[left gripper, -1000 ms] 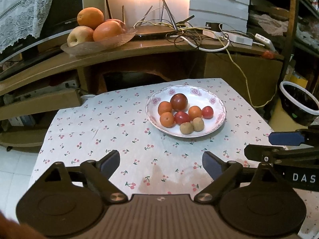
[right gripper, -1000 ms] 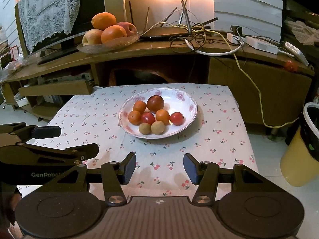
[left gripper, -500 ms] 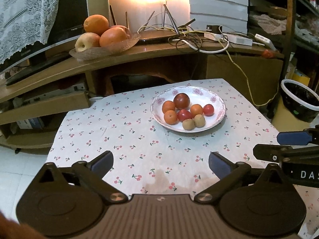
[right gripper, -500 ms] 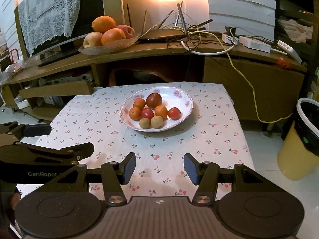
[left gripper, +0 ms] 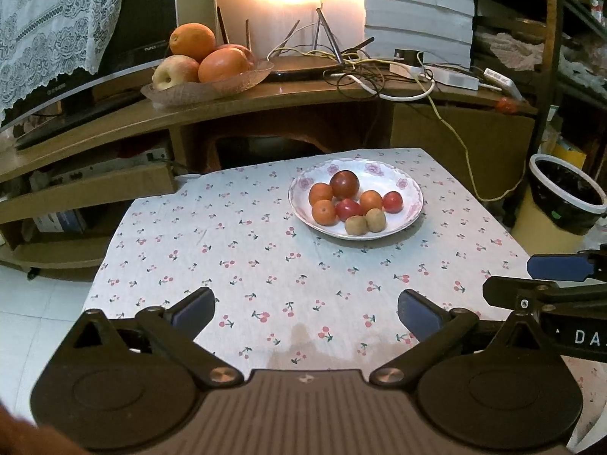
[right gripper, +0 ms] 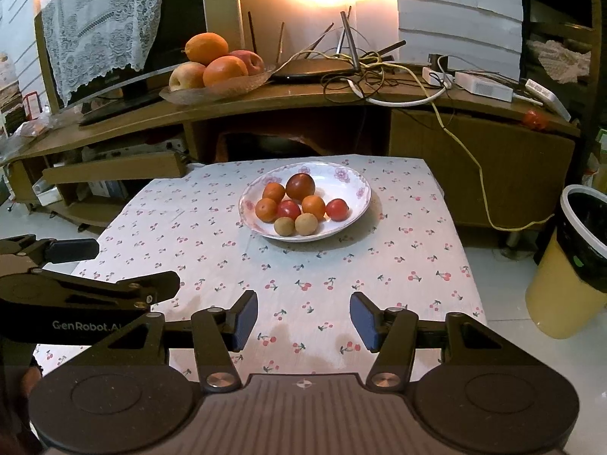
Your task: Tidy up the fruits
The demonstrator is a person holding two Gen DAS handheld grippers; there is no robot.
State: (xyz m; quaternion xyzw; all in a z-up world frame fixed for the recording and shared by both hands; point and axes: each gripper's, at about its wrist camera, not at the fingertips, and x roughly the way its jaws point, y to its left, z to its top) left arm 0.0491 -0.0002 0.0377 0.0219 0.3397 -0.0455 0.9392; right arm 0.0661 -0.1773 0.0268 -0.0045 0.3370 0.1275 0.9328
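Observation:
A white flowered plate (left gripper: pixel 408 185) (right gripper: pixel 353 184) sits on the cherry-print tablecloth at the far middle of the table. It holds several small fruits: a dark red plum (left gripper: pixel 344 184) (right gripper: pixel 300 186), oranges (left gripper: pixel 323 212) (right gripper: pixel 266 209), red tomatoes (left gripper: pixel 392 201) (right gripper: pixel 337 209) and two kiwis (left gripper: pixel 356 225) (right gripper: pixel 284 226). My left gripper (left gripper: pixel 305 313) is open and empty over the near table edge. My right gripper (right gripper: pixel 303 320) is open and empty beside it, well short of the plate.
A glass dish (left gripper: pixel 197 89) (right gripper: pixel 212 93) with big oranges and apples stands on the wooden shelf behind the table, next to tangled cables (left gripper: pixel 364 72). A yellow bin (right gripper: pixel 569 265) stands on the floor to the right. A TV (left gripper: pixel 76 87) is at the back left.
Both grippers have drawn back from the plate, which looks smaller and farther. The left jaws have opened a little wider.

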